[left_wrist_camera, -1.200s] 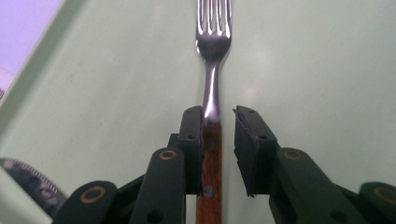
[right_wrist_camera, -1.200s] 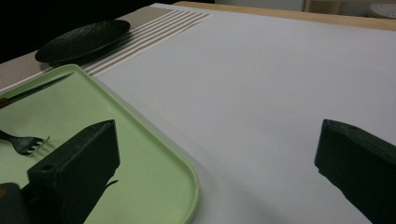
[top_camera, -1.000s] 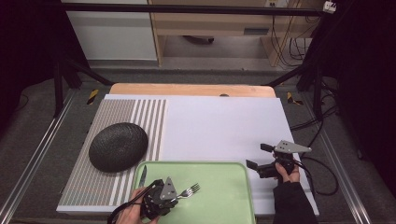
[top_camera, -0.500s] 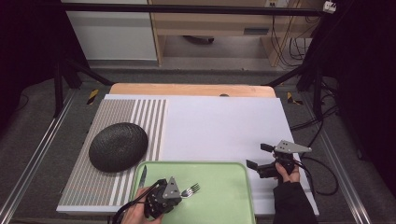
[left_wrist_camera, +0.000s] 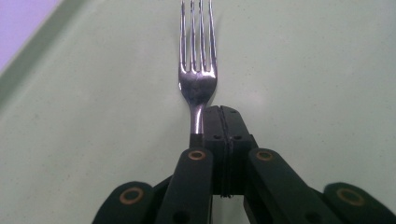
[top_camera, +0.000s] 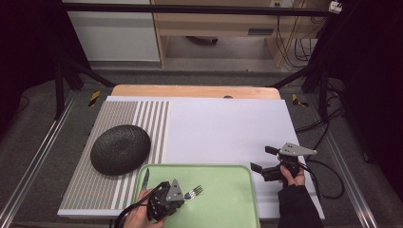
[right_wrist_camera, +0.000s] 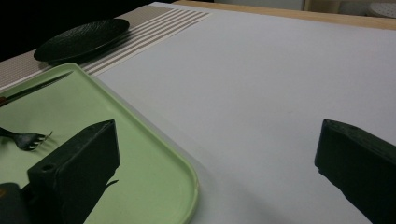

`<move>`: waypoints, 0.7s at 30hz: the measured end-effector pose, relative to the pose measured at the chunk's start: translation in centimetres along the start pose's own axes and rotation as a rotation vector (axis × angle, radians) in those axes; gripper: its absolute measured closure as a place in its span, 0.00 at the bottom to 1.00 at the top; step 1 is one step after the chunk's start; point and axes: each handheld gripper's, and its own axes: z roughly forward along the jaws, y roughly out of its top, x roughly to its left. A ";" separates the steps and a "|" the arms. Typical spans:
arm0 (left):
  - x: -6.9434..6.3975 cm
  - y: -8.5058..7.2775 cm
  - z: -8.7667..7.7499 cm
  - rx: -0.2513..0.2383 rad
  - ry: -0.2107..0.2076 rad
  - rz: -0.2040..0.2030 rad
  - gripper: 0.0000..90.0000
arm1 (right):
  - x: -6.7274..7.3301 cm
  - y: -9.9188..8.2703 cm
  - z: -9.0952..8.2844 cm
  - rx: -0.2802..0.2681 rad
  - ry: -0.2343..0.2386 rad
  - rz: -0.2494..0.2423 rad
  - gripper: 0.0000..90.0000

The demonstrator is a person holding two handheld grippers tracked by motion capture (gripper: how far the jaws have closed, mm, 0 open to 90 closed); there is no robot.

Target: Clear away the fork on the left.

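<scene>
green tray [top_camera: 237,199] lies under the left gripper [left_wrist_camera: 223,112] and just left of the right gripper [top_camera: 261,167]; white mat [top_camera: 223,128] spreads ahead of both. black plate [top_camera: 120,149] sits ahead-left of the left gripper, off the tray, on the striped placemat [top_camera: 119,123]. knife [top_camera: 145,177] lies on the tray just left of the left gripper. fork [left_wrist_camera: 198,70] is on the tray, tines pointing away from the left gripper, handle running back under its tips.

left gripper: jaws fully together. in the left gripper view the fork neck comes out beside the left jaw rather than at the seam, so the hold looks off-centre; can't tell for sure whether the handle is truly pinched, since it is hidden under the jaws. right gripper: jaws wide apart, nothing between them, hovering over the mat by the tray's right edge.

risks:
- a marginal side grip could let the fork swivel or slip out on lifting and clatter onto the tray.
- thin polished handle, little friction, so it may tilt tines-down.
- a swing left could clip the knife or plate.
</scene>
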 end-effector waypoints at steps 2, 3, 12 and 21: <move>0.1 -0.1 0.0 0.000 0.003 -0.004 1.00 | 0.0 0.0 0.0 0.000 0.001 0.001 0.00; 0.2 -0.1 0.0 0.001 0.004 -0.005 1.00 | 0.0 0.0 0.0 0.000 0.001 0.001 0.00; 0.6 -0.3 -0.1 0.005 0.021 -0.012 0.99 | 0.0 0.0 0.0 0.003 0.000 0.001 0.00; 1.1 -0.6 -0.2 0.005 0.044 -0.029 0.99 | 0.0 0.0 0.0 0.002 0.000 0.000 0.00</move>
